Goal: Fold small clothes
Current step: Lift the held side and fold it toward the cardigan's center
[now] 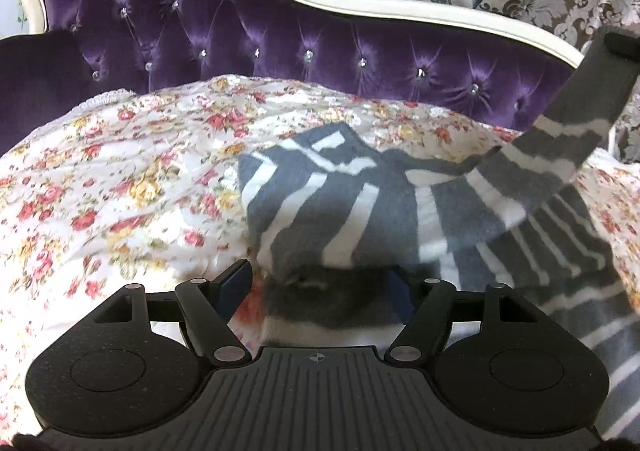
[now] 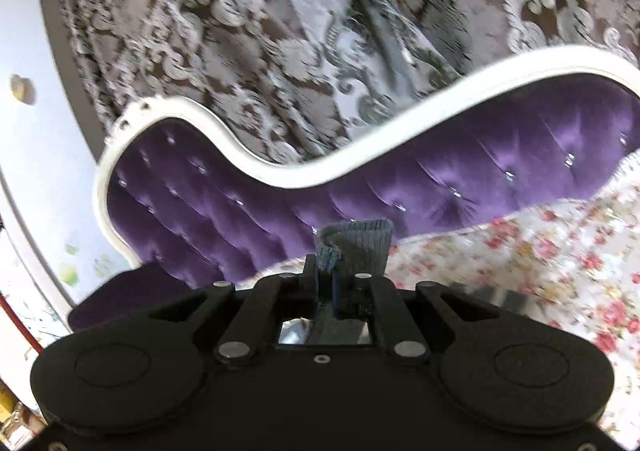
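Note:
A grey garment with white stripes (image 1: 320,211) lies bunched on the floral bedspread (image 1: 120,191). My left gripper (image 1: 320,283) sits low at its near edge. The jaws stand wide, a thick fold of the cloth fills the gap, and both pads press on it. A striped sleeve (image 1: 560,139) stretches up and to the right to my right gripper (image 1: 614,47), which is raised above the bed. In the right wrist view the right gripper (image 2: 334,271) is shut on the sleeve's grey ribbed cuff (image 2: 356,239), which sticks out past the fingertips.
A purple tufted headboard (image 1: 240,31) with a white curved frame (image 1: 360,7) rises behind the bed. Patterned grey curtains (image 2: 280,31) hang beyond it. A pale wall (image 2: 40,171) is at the left in the right wrist view.

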`<control>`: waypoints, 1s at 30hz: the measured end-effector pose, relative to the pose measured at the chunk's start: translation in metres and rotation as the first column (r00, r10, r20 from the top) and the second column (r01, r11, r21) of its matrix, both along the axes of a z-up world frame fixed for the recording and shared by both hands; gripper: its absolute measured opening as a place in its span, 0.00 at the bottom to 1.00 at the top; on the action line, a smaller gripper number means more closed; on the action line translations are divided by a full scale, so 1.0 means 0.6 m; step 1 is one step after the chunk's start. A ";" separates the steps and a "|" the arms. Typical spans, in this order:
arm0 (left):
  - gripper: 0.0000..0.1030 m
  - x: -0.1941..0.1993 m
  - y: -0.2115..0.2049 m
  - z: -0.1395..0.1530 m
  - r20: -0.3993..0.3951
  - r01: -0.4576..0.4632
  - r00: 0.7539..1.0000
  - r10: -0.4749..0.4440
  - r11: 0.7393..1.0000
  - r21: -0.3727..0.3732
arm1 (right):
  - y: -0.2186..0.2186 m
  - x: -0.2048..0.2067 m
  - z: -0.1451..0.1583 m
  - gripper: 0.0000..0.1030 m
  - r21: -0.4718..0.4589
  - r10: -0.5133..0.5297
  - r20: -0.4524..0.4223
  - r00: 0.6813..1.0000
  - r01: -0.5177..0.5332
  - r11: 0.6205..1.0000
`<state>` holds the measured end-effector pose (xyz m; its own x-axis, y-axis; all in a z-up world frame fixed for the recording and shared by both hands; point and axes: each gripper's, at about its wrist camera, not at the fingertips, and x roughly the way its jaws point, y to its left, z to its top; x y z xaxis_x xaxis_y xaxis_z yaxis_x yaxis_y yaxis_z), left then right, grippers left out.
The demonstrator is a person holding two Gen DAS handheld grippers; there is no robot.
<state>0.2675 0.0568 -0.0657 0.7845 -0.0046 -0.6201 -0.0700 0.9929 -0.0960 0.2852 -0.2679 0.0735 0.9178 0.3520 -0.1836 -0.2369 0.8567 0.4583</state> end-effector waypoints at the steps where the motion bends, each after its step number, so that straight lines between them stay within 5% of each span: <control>1: 0.67 0.005 -0.003 0.003 0.010 -0.002 1.000 0.002 1.000 -0.001 | 0.003 0.001 0.000 0.13 -0.005 0.006 0.001 1.000 -0.006 1.000; 10: 0.67 0.053 -0.002 -0.015 -0.029 -0.035 0.999 0.038 0.994 0.107 | -0.009 -0.017 -0.002 0.13 0.018 -0.005 0.020 1.000 0.005 1.000; 14: 0.67 0.045 0.048 -0.020 -0.009 -0.156 0.988 0.157 0.986 0.051 | -0.034 -0.023 -0.007 0.13 0.022 -0.038 0.000 0.999 0.038 0.999; 16: 0.68 0.044 0.069 -0.023 -0.011 -0.162 0.987 0.162 0.987 0.005 | -0.048 -0.013 -0.022 0.13 0.005 -0.048 -0.077 0.996 0.048 0.999; 20: 0.70 0.040 0.065 -0.021 -0.012 -0.138 0.990 0.139 0.989 0.050 | -0.063 0.014 -0.069 0.15 -0.081 -0.076 -0.265 0.961 0.056 0.995; 25: 0.74 0.030 0.058 -0.022 -0.017 -0.082 0.996 0.085 0.989 0.127 | -0.058 0.042 -0.135 0.20 -0.224 -0.067 -0.518 0.853 -0.060 0.973; 30: 0.75 0.018 0.056 -0.010 -0.052 0.015 0.999 -0.006 0.983 0.184 | -0.046 0.035 -0.147 0.29 -0.315 -0.066 -0.571 0.818 -0.144 0.938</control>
